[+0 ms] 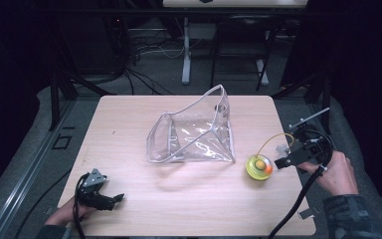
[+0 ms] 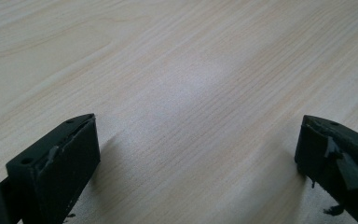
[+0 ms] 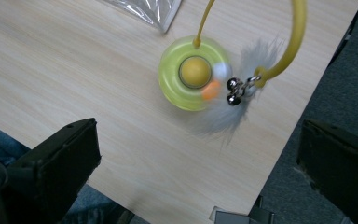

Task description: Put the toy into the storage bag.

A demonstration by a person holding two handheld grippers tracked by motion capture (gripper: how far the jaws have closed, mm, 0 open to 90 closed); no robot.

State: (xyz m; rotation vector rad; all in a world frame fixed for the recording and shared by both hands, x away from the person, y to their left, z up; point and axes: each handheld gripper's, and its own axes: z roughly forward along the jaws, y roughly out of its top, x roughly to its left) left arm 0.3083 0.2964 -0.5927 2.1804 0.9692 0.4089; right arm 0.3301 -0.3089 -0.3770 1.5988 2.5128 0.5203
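A clear plastic zip bag [image 1: 194, 132] stands open in the middle of the wooden table [image 1: 129, 114]. To its right sits a yellow-green round toy [image 1: 258, 167] with a ball on top, a curved yellow wire [image 3: 294, 37], small bells [image 3: 234, 90] and a grey feather tuft [image 3: 223, 116]. My right gripper [image 1: 291, 158] hovers just right of the toy, jaws open, nothing between them. My left gripper [image 1: 107, 200] rests low at the table's front left, open over bare wood [image 2: 191, 93].
The table's right edge [image 3: 307, 102] runs close beside the toy, with grey floor beyond. A corner of the bag [image 3: 154, 11] lies near the toy. Table legs and cables [image 1: 144, 74] stand behind the table's far edge.
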